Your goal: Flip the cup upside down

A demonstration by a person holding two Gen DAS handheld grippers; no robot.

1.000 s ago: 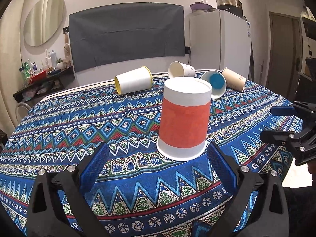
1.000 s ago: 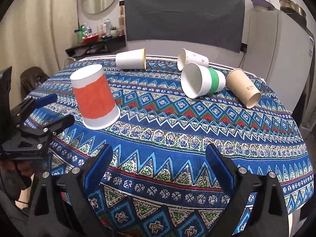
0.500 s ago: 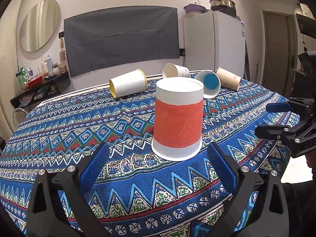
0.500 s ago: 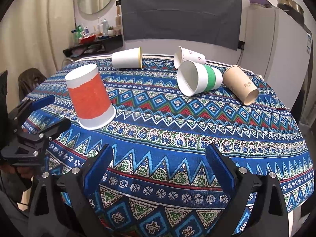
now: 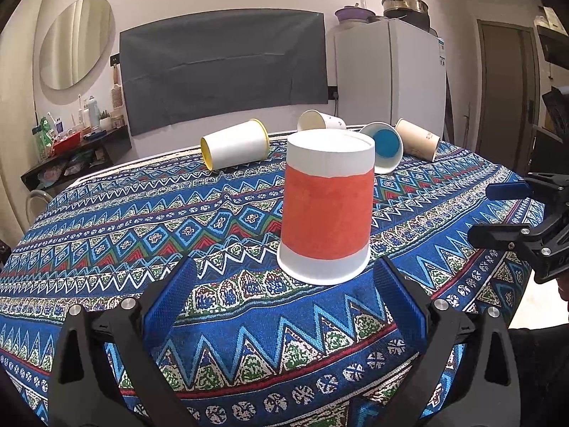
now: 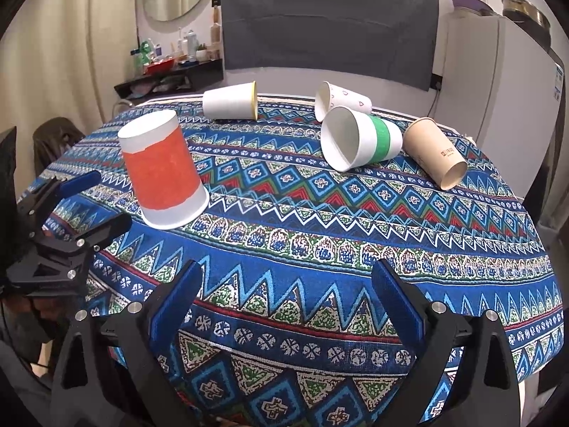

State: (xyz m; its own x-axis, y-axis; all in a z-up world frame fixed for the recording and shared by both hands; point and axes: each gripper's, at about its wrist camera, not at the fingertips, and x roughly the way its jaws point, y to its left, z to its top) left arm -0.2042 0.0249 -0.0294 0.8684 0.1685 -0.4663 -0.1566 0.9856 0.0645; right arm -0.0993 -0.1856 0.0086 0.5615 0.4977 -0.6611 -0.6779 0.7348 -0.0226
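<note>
Both claws of mine are spread wide and hold nothing. Left claw [image 5: 284, 281]: blue pads apart, hovering low over the near edge of the table, the orange-banded cup just ahead between the pad lines, touching neither. Right claw [image 6: 286, 283]: pads equally apart, over the near cloth, well clear of every cup.

Items on the patterned tablecloth [image 6: 355, 220], left to right in the right wrist view:

1. Orange-banded cup [image 6: 161, 170], white paper with orange wrap. Stands mouth down, base uppermost, near the table's left front edge, just beside my left claw [image 6: 76, 210].
2. Yellow-rimmed white cup [image 6: 231, 101], on its side at the far edge, mouth to the right.
3. White cup with small heart prints [image 6: 343, 101], on its side, far edge, mouth facing left.
4. Green-banded cup [image 6: 359, 140], on its side, mouth toward me, touching or nearly touching item 3.
5. Tan cup [image 6: 435, 156], on its side, mouth toward the right front, just beside item 4.

Behind: white fridge [image 6: 498, 71], dark wall panel [image 6: 327, 25].
</note>
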